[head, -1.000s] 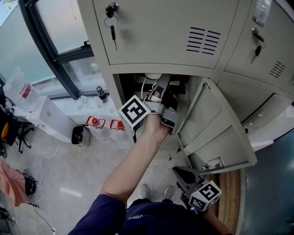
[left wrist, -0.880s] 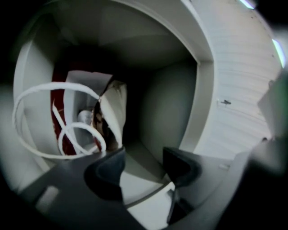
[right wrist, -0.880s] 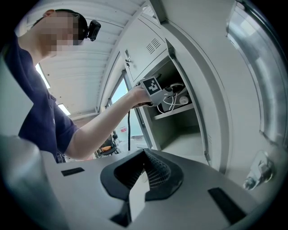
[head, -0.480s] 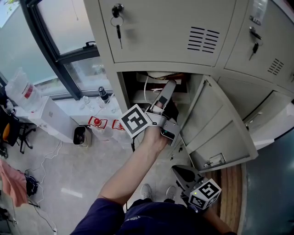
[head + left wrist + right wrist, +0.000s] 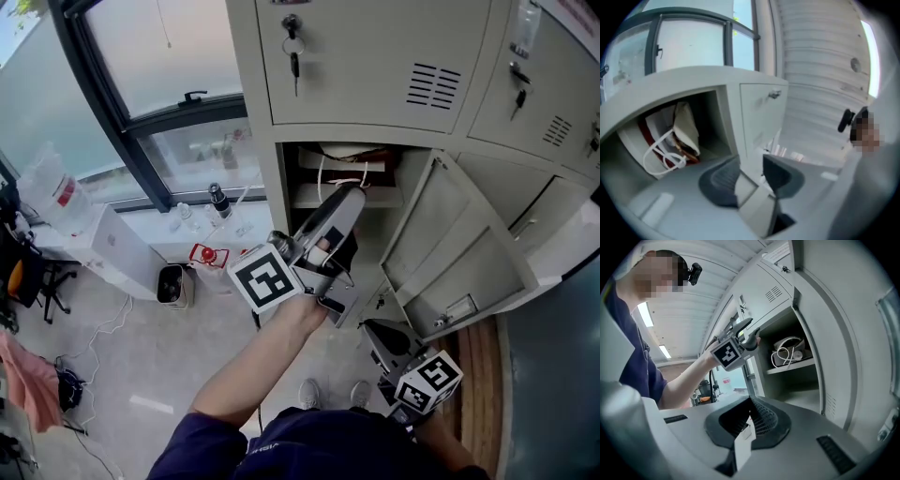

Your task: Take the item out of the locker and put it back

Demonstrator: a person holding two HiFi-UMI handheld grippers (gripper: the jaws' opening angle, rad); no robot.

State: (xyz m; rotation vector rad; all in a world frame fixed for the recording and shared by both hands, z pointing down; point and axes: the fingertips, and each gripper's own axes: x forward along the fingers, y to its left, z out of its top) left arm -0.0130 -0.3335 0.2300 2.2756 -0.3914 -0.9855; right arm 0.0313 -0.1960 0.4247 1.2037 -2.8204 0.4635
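The open locker compartment holds a white paper bag with white cord handles on its shelf; the same bag appears at the left of the left gripper view. My left gripper is tilted upward just in front of the opening, apart from the bag. Its jaws have just been closing, still stand apart, and have nothing between them. My right gripper hangs low beside the swung-out door. Its pads meet with nothing in them. The right gripper view also shows the left gripper and the bag.
Closed lockers with keys in their locks are above and to the right. A window lies to the left, with bottles, a white box and cables on the floor. The person's shoes are below.
My left gripper has drawn back out of the locker opening and tipped upward, with nothing in it. The bag stays on the shelf. The right gripper has barely shifted.
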